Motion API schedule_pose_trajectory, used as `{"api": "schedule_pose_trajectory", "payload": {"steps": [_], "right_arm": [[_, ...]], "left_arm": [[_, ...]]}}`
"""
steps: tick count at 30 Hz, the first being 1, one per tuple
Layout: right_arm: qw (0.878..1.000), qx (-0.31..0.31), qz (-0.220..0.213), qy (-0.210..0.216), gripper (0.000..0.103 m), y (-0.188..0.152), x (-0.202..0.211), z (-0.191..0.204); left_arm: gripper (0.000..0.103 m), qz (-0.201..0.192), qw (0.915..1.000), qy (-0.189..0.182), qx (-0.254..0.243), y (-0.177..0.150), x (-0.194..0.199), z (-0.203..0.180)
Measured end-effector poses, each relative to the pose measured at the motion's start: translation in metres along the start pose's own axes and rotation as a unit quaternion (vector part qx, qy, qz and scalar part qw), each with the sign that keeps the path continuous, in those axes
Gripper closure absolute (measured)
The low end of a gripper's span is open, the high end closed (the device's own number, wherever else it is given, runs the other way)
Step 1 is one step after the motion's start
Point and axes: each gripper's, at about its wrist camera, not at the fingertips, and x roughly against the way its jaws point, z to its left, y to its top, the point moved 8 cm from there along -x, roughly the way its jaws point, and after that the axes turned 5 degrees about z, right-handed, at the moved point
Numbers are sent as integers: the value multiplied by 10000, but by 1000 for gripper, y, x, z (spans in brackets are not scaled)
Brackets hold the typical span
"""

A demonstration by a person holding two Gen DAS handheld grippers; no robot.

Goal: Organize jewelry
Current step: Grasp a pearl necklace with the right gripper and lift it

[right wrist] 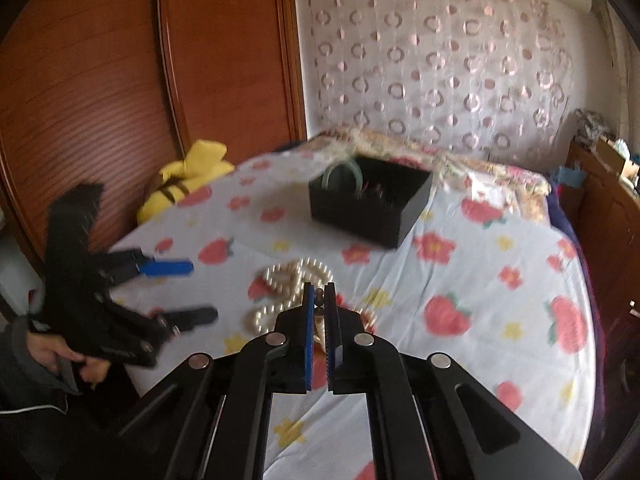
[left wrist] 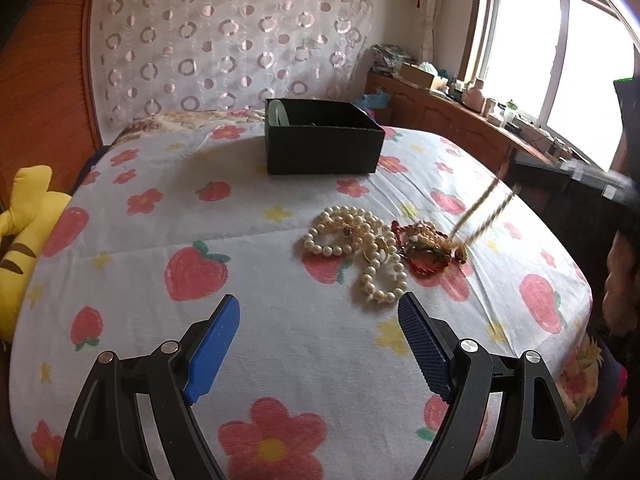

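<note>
A pile of jewelry lies on the bed: white pearl strands (left wrist: 360,244) and a red woven bracelet (left wrist: 424,252). A black open box (left wrist: 320,140) stands further back, with a pale green bangle (right wrist: 344,174) inside. My left gripper (left wrist: 320,320) is open and empty, just short of the pearls. My right gripper (right wrist: 319,300) is shut on a gold beaded chain (left wrist: 480,216), which stretches up and right from the pile, blurred by motion. The pearls also show in the right wrist view (right wrist: 288,284).
The bed has a white sheet with strawberries and flowers (left wrist: 192,216). A yellow striped plush toy (left wrist: 24,232) lies at the left edge by a wooden wardrobe (right wrist: 120,80). A cluttered wooden cabinet (left wrist: 460,112) stands under the window on the right.
</note>
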Motion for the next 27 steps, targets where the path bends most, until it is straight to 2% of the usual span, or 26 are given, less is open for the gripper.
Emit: {"api": "schedule_pose_trajectory", "payload": {"steps": [17,19,21,22,24,27], "right_arm": [[9933,200,-1022,-498,97,67,84,-19],[9922,230,-1099,-549,97,73,92,-21],[9915,248,-1131,-597,97,75,96,-24],[9913,245,-1137,-608,97,75,98,-25],[9914,240,-1119,-639,97,73,98,-28],[9921,216,-1051,-643,97,68,94,-30]], "left_arm": [[25,294,9988,-337,-194,1,-18,-24],[31,318,9985,-373,-229,2,-20,-27],[48,371,9982,-412,-248,4,-23,-30],[54,377,9981,-432,-241,5,-24,-31],[72,381,9980,-472,-196,9,-25,-31],[82,449,9977,-473,-180,15,-31,-31]]}}
